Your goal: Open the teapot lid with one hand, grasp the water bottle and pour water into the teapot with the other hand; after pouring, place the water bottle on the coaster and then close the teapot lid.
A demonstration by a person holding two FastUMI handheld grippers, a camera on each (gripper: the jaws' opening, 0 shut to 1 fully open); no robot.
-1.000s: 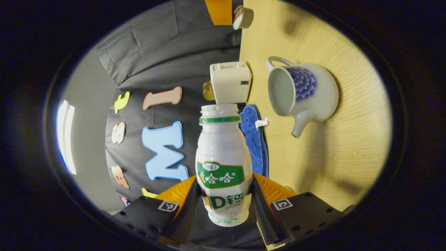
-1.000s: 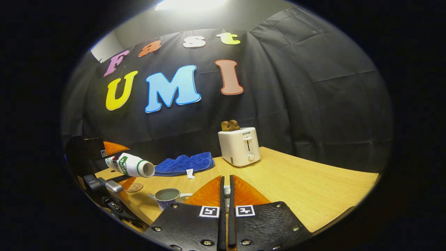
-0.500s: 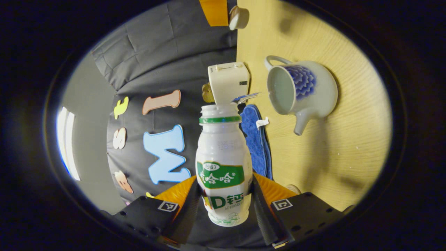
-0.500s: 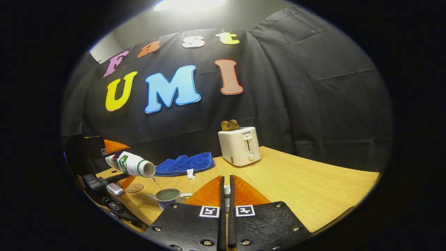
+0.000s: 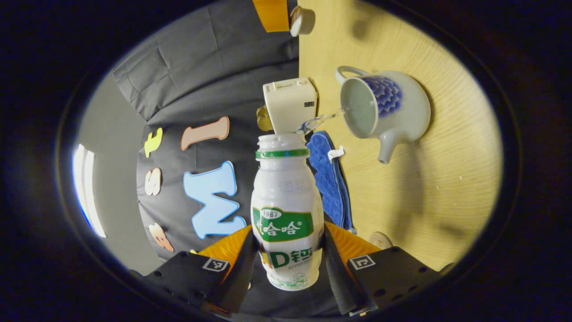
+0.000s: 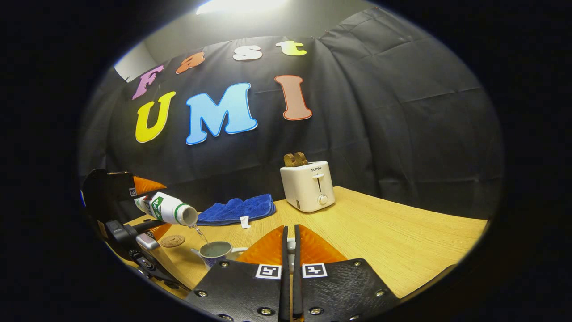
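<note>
Left gripper view rolled sideways above the teapot; right gripper view level, low; shared toaster.

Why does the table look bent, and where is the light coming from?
Right gripper view: the fisheye lens bows the table edge, and a bright ceiling lamp glares at the top. Left gripper view: sideways, the teapot casting a soft shadow, the bottle sharp.

We see both views strongly bent by the fisheye, straight lines bowing toward the rims. Light comes from a bright glare patch overhead in the right gripper view, blown out to white. The table is warmly lit; the teapot casts a soft shadow. Focus stays sharp centrally.
</note>
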